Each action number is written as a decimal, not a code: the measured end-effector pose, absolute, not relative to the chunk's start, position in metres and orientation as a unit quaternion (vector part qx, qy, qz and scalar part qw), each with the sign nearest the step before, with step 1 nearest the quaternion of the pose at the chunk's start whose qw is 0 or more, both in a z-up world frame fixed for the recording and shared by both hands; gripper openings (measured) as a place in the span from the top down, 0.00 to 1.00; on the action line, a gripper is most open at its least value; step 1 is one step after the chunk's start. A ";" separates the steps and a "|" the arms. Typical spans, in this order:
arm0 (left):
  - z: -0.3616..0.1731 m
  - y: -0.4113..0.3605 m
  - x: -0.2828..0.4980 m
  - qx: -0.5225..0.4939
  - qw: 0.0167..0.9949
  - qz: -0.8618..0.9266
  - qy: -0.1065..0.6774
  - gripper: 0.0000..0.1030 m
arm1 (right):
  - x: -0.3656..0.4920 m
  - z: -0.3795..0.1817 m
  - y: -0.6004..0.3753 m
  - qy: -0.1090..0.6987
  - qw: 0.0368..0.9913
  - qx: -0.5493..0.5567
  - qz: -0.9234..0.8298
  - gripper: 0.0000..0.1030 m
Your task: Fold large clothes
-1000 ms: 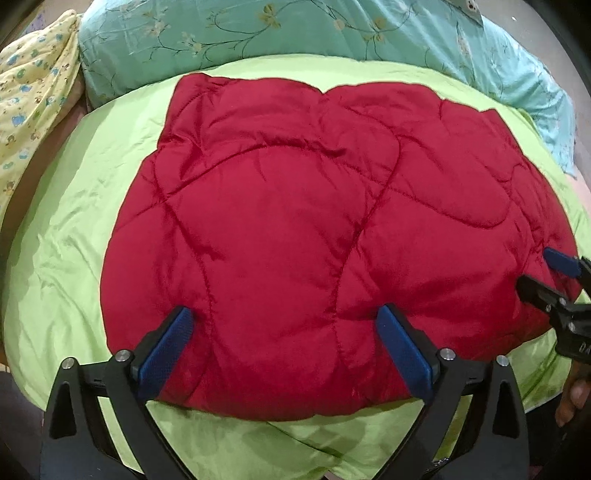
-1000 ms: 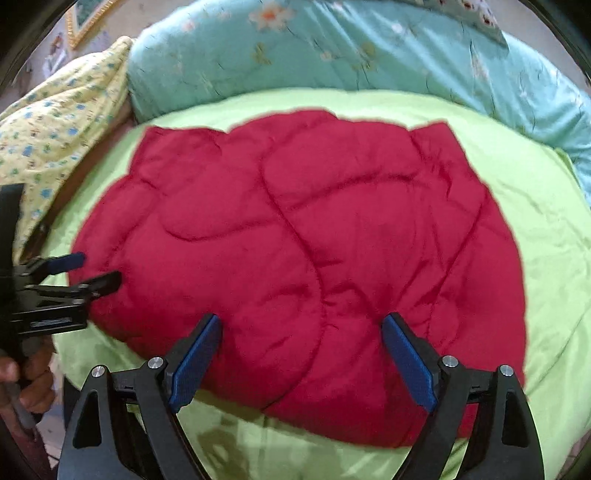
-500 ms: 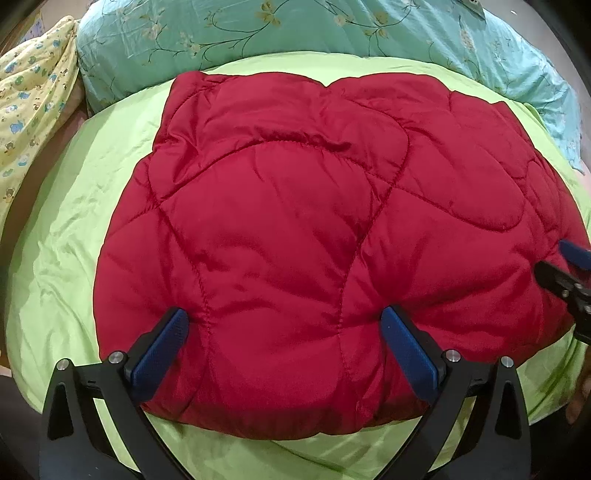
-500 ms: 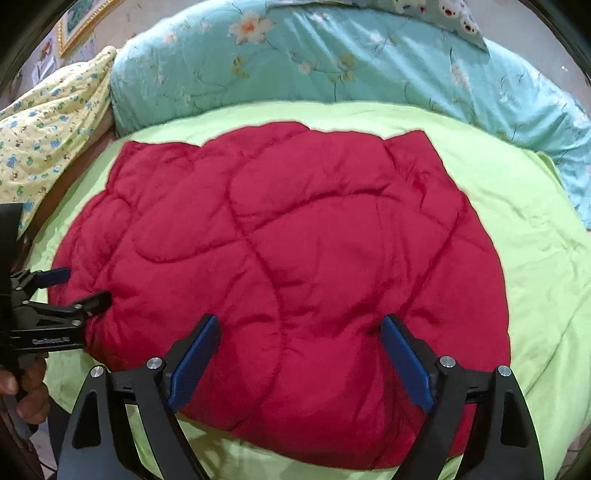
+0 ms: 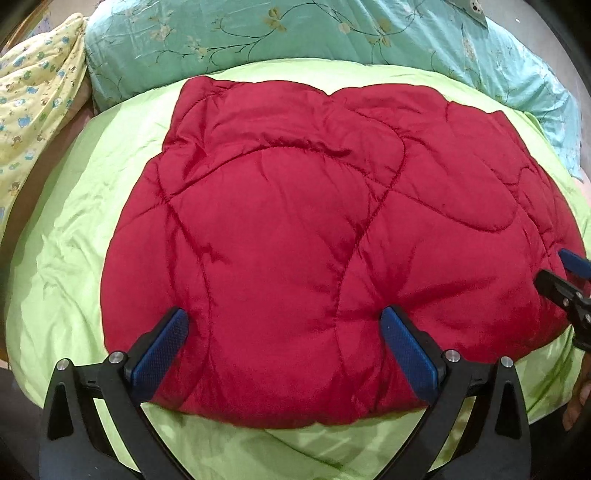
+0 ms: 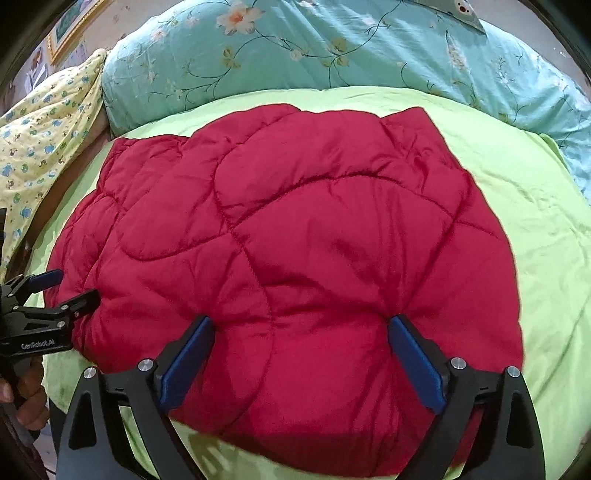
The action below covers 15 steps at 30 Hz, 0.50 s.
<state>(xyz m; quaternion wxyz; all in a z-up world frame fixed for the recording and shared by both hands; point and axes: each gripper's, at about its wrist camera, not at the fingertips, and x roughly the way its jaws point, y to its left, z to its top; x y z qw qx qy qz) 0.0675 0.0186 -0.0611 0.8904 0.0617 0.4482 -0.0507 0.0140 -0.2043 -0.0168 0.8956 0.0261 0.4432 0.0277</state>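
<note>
A red quilted padded garment (image 5: 295, 240) (image 6: 295, 258) lies folded in a rounded rectangle on a lime green bedcover (image 5: 74, 240) (image 6: 535, 221). My left gripper (image 5: 284, 325) hovers open over the garment's near edge, its blue pads wide apart with only red fabric showing between them. My right gripper (image 6: 299, 328) is open the same way over the near edge further right. In the left wrist view the right gripper (image 5: 565, 269) shows at the far right edge. The left gripper (image 6: 70, 284) shows at the far left of the right wrist view.
A teal floral quilt (image 5: 295, 33) (image 6: 332, 48) is bunched along the far side of the bed. A yellow patterned cloth (image 5: 33, 96) (image 6: 40, 140) lies at the far left. A hand (image 6: 26, 391) holds the left gripper's handle at the left edge.
Both grippers have moved forward and lower over the garment, so it looks larger. The garment has not shifted. Both stay open.
</note>
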 end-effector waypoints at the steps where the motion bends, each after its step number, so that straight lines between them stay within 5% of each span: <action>1: -0.060 0.020 0.066 0.059 0.891 -0.052 0.448 0.00 | 0.008 -0.013 -0.204 0.442 0.896 0.027 0.031 0.08; 15: -0.070 0.025 0.068 0.046 0.888 -0.056 0.454 0.00 | 0.012 -0.024 -0.214 0.454 0.890 0.027 0.029 0.07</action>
